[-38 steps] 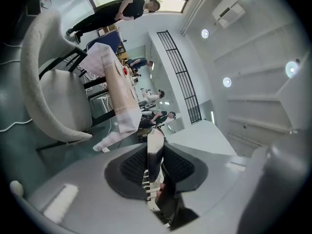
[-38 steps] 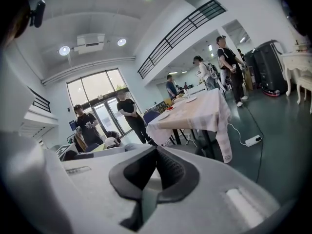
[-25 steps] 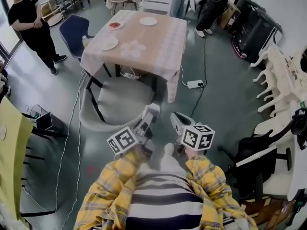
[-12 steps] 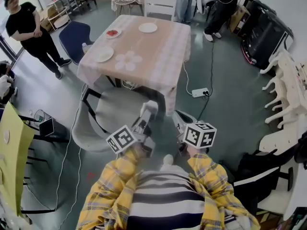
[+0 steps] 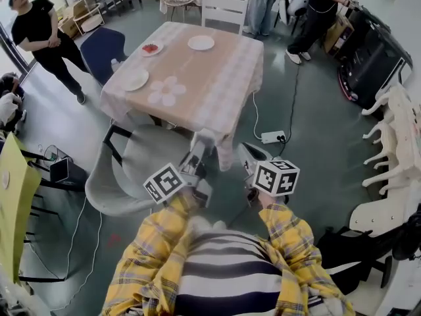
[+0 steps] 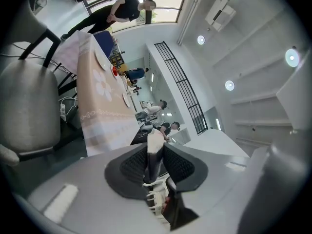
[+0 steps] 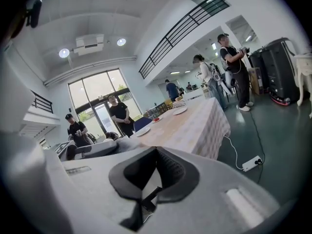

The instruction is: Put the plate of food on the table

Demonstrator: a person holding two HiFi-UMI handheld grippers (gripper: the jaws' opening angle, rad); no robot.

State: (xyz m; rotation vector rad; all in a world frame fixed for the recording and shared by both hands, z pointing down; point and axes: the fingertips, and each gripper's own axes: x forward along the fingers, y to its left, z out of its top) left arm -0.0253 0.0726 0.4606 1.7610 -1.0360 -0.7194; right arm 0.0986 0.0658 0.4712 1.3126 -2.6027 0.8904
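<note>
A small plate with red food [image 5: 150, 48] stands on the far left of the table [image 5: 217, 78], which wears a beige checked cloth. Two empty white plates [image 5: 201, 43] [image 5: 136, 80] stand there too. Both grippers are held low in front of my striped shirt, short of the table's near edge. My left gripper [image 5: 202, 139] points at the table with a narrow slit between its pads [image 6: 155, 136] and nothing in it. My right gripper [image 5: 245, 150] has its tips together [image 7: 156, 149], empty. The food plate [image 7: 155, 120] shows small in the right gripper view.
A grey armchair [image 5: 131, 170] sits at the table's near left corner, a blue chair [image 5: 105, 45] at its left, a white chair [image 5: 223, 8] behind. A power strip [image 5: 272, 137] and cables lie on the floor. A person in black [image 5: 39, 25] stands left; others [image 5: 316, 5] stand at the back right.
The table and the grey armchair have come closer and slid down the head view as I walk toward them. Both grippers keep the same pose in front of me.
</note>
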